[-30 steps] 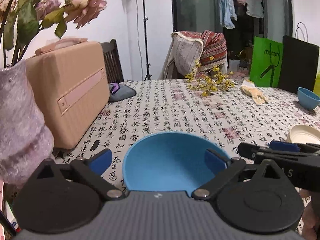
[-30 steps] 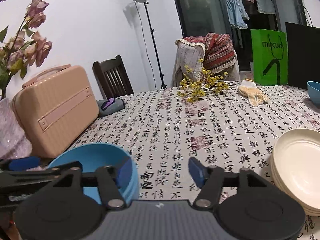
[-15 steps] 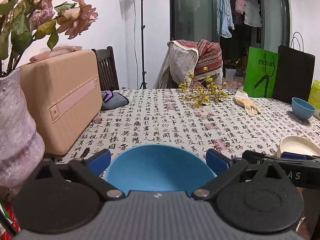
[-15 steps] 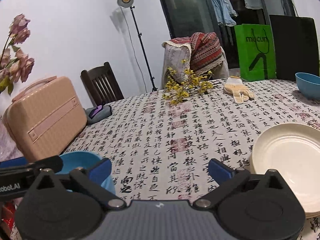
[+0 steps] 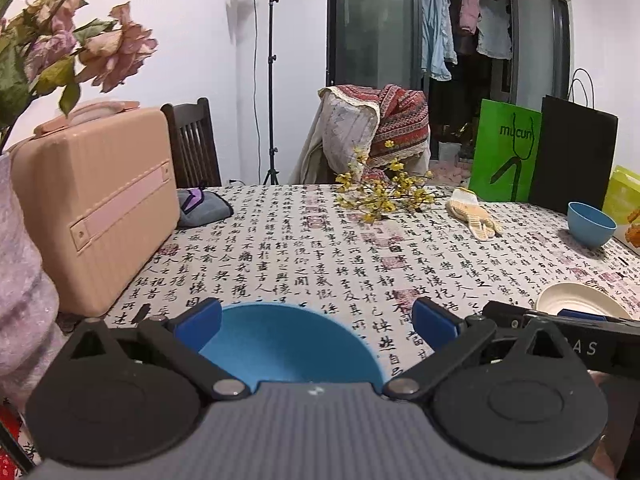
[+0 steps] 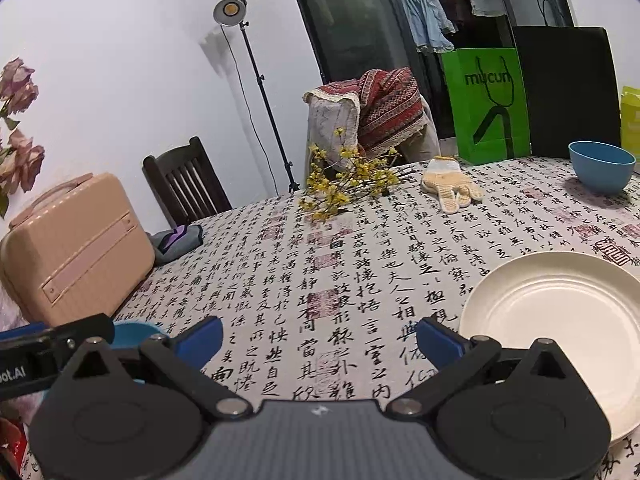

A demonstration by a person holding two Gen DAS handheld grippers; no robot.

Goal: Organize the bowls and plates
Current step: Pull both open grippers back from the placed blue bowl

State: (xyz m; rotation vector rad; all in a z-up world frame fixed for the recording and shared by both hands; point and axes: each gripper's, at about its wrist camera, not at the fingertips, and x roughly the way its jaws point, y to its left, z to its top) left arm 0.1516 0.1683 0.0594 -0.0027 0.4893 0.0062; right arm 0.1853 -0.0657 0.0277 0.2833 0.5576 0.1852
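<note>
Left wrist view
My left gripper (image 5: 316, 320): jaws spread wide, straddling the blue bowl (image 5: 288, 352); the left pad overlaps the bowl's rim, the right pad stands clear of it; whether the left pad touches I cannot tell.
Blue bowl: nearest the camera, on the calligraphy-print tablecloth (image 5: 320, 248), mouth up.
Second blue bowl (image 5: 591, 224): far right of the table, upright, well apart from the first.
Cream plates (image 5: 580, 304): right of my gripper, partly hidden behind my right gripper's black arm.
Pink suitcase (image 5: 96, 208): standing on the left of the table.
Yellow flower sprig (image 5: 380, 196): lying at the far middle.
Work glove (image 5: 472, 216): beside the sprig, towards the right.

Right wrist view
My right gripper (image 6: 320, 340): jaws have just been opening and now stand fully wide, only bare cloth between them.
Cream plates (image 6: 560, 320): a stack just right of my right finger, near the table edge; the finger's tip overlaps the rim in this view.
Blue bowl (image 6: 132, 332): lower left, only a strip of rim showing behind my left gripper's arm.
Second blue bowl (image 6: 602, 166): far right, in front of the black bag (image 6: 568, 88).
Green bag (image 6: 488, 104): upright at the far edge, beside the black one.
</note>
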